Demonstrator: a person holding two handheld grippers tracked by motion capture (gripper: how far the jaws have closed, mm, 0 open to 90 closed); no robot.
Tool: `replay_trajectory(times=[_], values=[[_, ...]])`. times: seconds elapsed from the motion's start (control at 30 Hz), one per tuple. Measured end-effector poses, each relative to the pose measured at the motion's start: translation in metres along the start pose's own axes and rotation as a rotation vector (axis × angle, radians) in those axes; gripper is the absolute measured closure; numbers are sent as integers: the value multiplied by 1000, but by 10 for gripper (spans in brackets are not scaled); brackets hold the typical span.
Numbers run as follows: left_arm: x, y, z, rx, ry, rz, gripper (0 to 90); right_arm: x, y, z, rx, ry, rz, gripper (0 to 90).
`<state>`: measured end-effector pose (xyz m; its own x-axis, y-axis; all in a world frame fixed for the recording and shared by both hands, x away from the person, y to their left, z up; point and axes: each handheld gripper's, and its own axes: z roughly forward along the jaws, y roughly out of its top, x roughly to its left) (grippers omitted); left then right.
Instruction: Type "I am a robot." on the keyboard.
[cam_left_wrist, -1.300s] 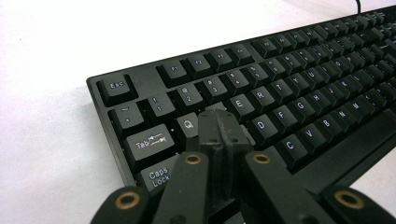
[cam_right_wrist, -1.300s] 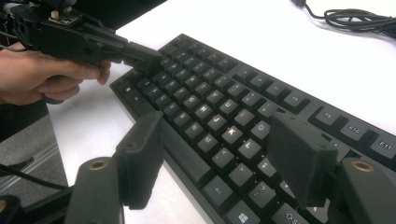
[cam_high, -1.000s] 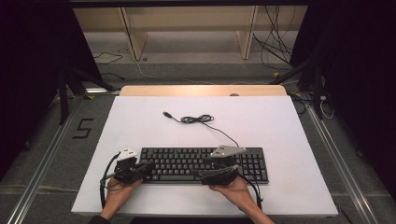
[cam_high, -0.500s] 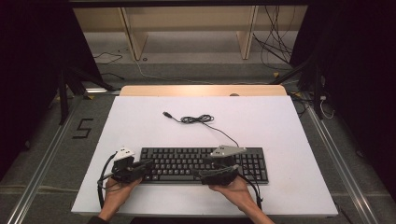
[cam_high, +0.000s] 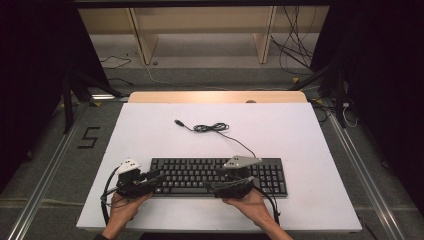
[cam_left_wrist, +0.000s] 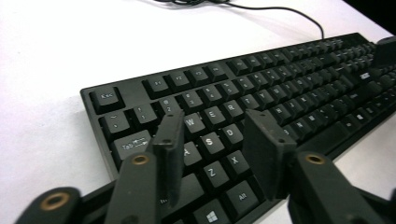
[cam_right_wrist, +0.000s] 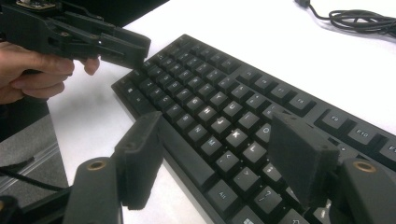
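Note:
A black keyboard (cam_high: 220, 175) lies near the front edge of the white table (cam_high: 150, 135), its cable (cam_high: 215, 128) coiled behind it. My left gripper (cam_high: 159, 177) hovers over the keyboard's left end, jaws open, nothing between them; its own view shows the jaws above the letter keys of the keyboard (cam_left_wrist: 261, 93). My right gripper (cam_high: 209, 186) is open over the front middle of the keyboard (cam_right_wrist: 224, 107), pointing left. The left gripper (cam_right_wrist: 135, 49) and the hand holding it appear at the top left of the right gripper view.
The cable's USB plug (cam_high: 177, 122) lies loose on the table behind the keyboard. A wooden shelf frame (cam_high: 200, 30) stands beyond the table's far edge, with loose cables (cam_high: 295, 50) on the floor. Metal rails run along both sides of the table.
My left gripper has crept slightly right, over the keyboard's left end. The right gripper and keyboard have stayed put.

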<state>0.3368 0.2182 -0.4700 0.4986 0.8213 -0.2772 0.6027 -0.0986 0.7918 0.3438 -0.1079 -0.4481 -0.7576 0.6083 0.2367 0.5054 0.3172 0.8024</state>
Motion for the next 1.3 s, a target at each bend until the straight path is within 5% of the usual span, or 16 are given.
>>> replay_trajectory(times=[0.23, 0.5, 1.3], values=[[-2, 0, -4, -17, -12, 3, 443, 3, 0, 3, 7, 13, 0, 366], [-5, 0, -8, -35, -23, 2, 397, 6, 0, 9, 18, 28, -17, 406], [-10, 0, -15, -82, -38, 12, 306, 19, -4, 31, 94, 54, -70, 810]])
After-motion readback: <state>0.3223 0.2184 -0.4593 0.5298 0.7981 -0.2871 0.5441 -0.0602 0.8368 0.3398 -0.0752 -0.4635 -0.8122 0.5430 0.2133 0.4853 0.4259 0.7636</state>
